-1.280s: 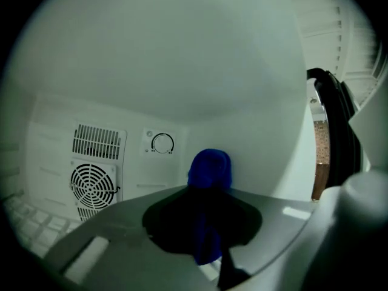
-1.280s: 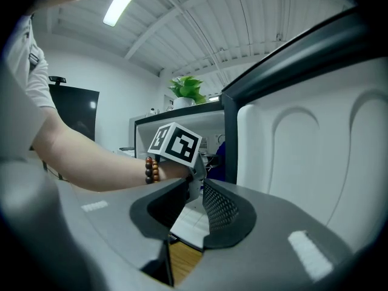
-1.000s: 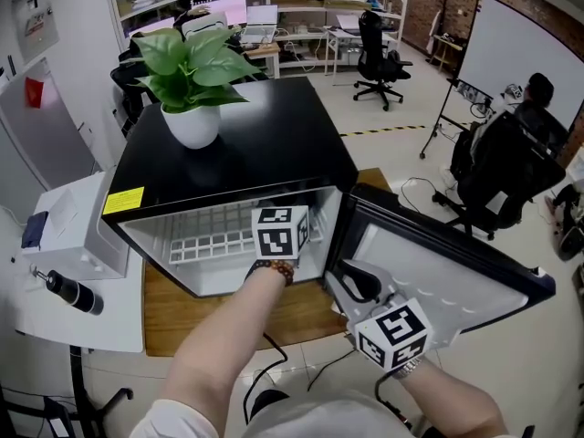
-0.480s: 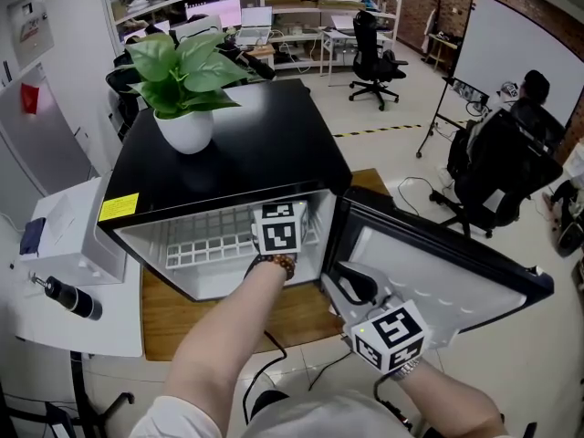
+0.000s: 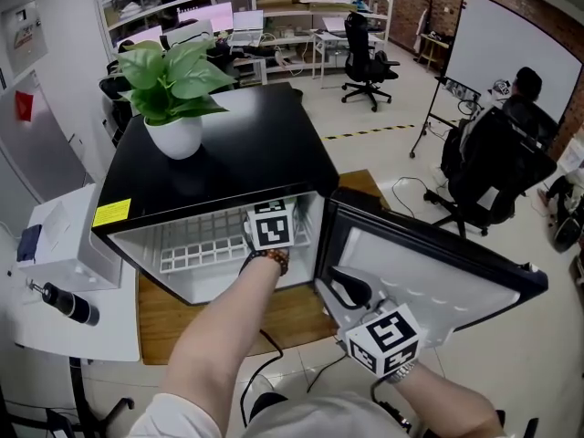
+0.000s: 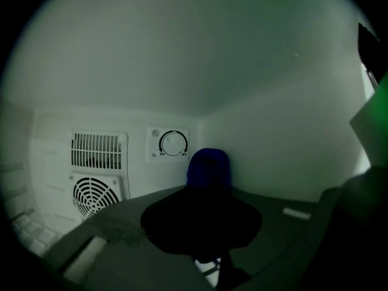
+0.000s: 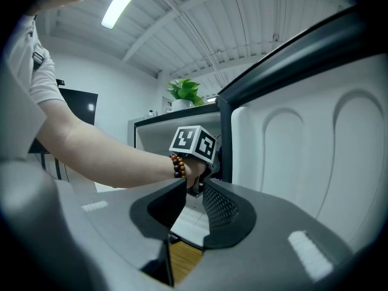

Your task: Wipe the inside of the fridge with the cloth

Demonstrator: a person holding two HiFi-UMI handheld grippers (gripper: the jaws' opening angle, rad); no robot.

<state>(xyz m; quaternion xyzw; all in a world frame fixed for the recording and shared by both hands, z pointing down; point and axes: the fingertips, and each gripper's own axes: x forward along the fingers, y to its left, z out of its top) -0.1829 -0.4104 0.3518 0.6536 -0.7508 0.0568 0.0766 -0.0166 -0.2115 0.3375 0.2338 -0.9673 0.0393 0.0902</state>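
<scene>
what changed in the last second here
The left tool, shut on the blue cloth, shifted slightly inside the black mini fridge and its marker cube tilted a little; the direction is unclear, since the head camera moved too. Nothing was taken or let go. The right tool stayed open by the open white-lined door, and the potted green plant stayed on top.

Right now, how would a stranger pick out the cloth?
Look into the open black fridge, at its white back wall. Right of the round dial, the cloth sticks out of the left gripper's shut jaws; it is the only blue thing inside.
</scene>
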